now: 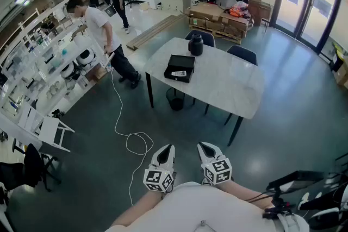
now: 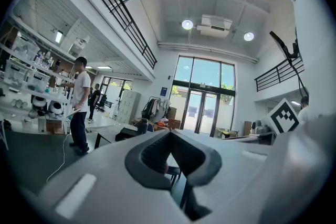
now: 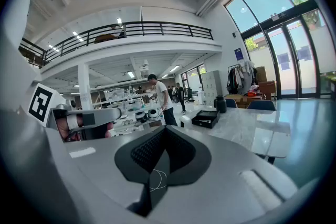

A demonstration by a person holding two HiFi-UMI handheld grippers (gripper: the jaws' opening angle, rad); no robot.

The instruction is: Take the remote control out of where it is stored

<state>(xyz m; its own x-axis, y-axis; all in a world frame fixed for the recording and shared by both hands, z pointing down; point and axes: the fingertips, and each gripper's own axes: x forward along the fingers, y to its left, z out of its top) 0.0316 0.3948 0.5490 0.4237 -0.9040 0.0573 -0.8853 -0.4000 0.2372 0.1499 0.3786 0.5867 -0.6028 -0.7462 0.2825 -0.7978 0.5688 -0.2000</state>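
Both grippers sit at the bottom middle of the head view, tucked close to the body. The left gripper (image 1: pixel 167 148) and right gripper (image 1: pixel 204 146) each have their jaws pressed together with nothing in them. Going outward, a white cable (image 1: pixel 130 138) loops over the floor just left of them. The table (image 1: pixel 228 84) is well away, upper middle of the frame, and the remote (image 1: pixel 178 73) lies flat in an open black box (image 1: pixel 182 61) near its left end, with a dark jug (image 1: pixel 196 44) just behind. My worries: snagging that cable on the walk over, or closed jaws just shoving the box along the slick top instead of pinching the remote.
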